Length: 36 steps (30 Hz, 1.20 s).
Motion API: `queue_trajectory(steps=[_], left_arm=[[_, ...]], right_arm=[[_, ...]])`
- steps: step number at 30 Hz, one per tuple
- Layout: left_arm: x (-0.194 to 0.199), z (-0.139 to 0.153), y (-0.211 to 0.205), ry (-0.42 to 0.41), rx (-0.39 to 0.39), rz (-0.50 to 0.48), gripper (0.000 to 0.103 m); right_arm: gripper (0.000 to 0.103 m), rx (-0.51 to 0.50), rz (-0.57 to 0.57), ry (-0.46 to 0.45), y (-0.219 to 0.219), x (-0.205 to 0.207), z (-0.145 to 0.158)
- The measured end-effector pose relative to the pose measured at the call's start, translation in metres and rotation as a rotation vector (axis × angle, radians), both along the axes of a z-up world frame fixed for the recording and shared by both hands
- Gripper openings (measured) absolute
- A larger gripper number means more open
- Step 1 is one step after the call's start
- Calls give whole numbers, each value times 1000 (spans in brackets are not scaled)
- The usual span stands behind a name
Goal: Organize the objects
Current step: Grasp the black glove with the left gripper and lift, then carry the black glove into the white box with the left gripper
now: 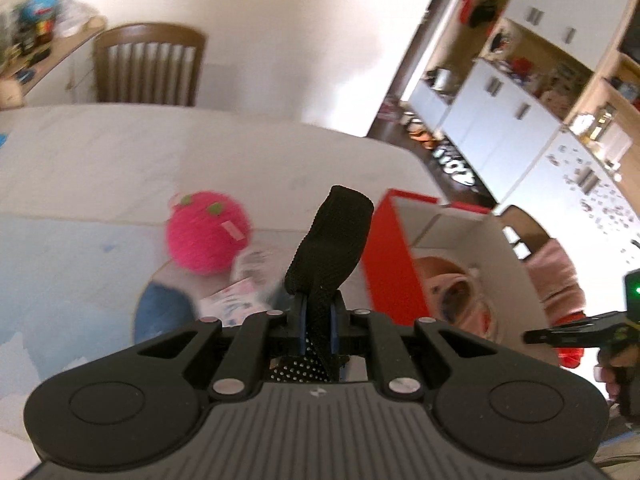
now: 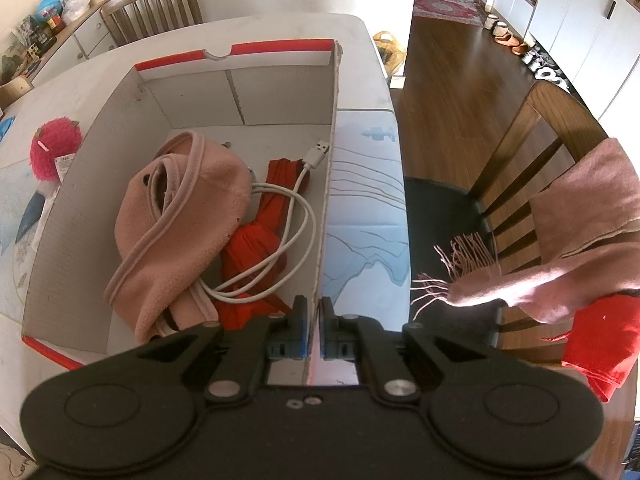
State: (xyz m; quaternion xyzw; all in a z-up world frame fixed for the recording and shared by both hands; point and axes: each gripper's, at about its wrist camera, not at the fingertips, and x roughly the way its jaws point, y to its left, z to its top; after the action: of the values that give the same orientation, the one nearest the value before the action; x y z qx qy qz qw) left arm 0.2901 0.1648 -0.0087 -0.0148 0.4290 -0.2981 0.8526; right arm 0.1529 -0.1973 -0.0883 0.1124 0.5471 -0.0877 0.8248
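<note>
My left gripper (image 1: 318, 304) is shut on a black woven fabric piece (image 1: 332, 236), which sticks up from between the pads above the table. To its right stands the open red-and-white cardboard box (image 1: 390, 256). In the right wrist view the box (image 2: 100, 152) holds a pink fleece garment (image 2: 176, 216), a red cloth (image 2: 256, 240) and a coiled white USB cable (image 2: 296, 208). My right gripper (image 2: 316, 308) is shut on the box's near right wall, with the cardboard edge between its pads. A fluffy pink toy (image 1: 208, 236) lies on the table left of the box.
Printed papers (image 1: 244, 280) and a blue object (image 1: 160, 308) lie near the toy. A wooden chair (image 2: 532, 152) at the table's right side carries a pink fringed scarf (image 2: 560, 248) and a red cloth (image 2: 600, 344). Another chair (image 1: 148, 64) stands at the far side.
</note>
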Motion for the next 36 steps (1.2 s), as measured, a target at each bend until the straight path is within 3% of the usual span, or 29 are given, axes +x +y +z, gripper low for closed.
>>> queue_trajectory(steps=[6,18,27,36], left_arm=[[-9,14,-29,-19,-21,-85,10],[-27,22,-113,-29,13,-294,10],[-40,9,-187,20,54,-436,10],[-45,-22,-242,59,120,-492,10]], right_arm=[[4,-1,0,0,0,0,0],[5,3,2,-3,0,0,0],[5,6,5,-10,-1,-1,0],[5,10,7,-14,-1,0,0]])
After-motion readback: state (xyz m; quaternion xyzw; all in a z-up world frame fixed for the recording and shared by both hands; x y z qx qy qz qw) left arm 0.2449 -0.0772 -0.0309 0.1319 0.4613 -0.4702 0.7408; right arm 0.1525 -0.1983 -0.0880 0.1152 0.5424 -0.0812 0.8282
